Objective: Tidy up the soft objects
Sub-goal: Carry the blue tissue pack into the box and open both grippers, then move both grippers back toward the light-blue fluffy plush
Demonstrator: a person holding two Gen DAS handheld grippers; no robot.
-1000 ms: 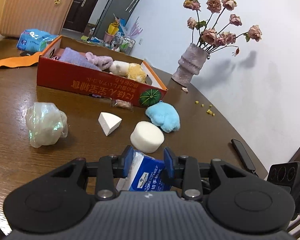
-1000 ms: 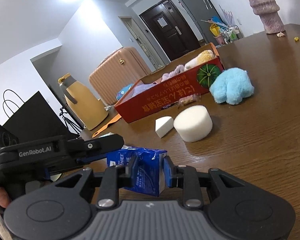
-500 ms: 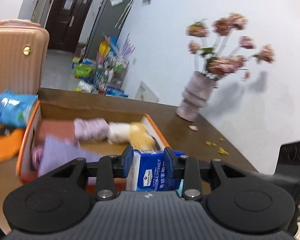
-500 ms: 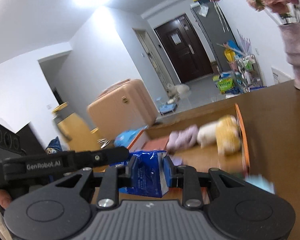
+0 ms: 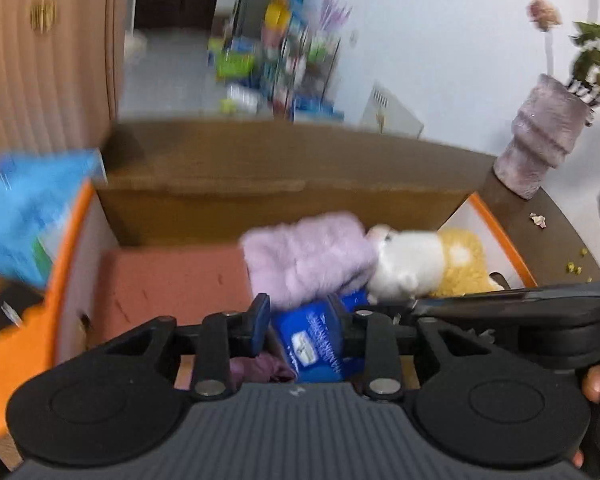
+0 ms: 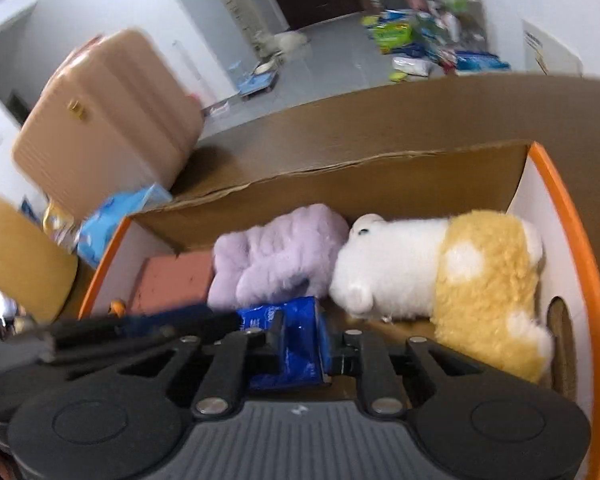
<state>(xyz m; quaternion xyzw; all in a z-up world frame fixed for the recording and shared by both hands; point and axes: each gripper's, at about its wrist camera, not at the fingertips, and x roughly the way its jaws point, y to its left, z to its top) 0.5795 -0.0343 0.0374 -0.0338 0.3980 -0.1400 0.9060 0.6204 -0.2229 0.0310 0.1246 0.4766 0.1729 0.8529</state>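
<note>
both grippers [image 5: 300, 326] [image 6: 302, 338] low over box [image 6: 568, 216]

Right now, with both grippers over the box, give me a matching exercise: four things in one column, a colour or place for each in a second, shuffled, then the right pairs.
Things:
1. tissue pack
2. fluffy cloth
3. plush toy
4. vase

Descriptions:
A. white and yellow, in the box
B. on the table outside the box
C. blue, between both grippers' fingers
D. lilac, beside the plush's head

Pairs: 1-C, 2-D, 3-A, 4-B
</note>
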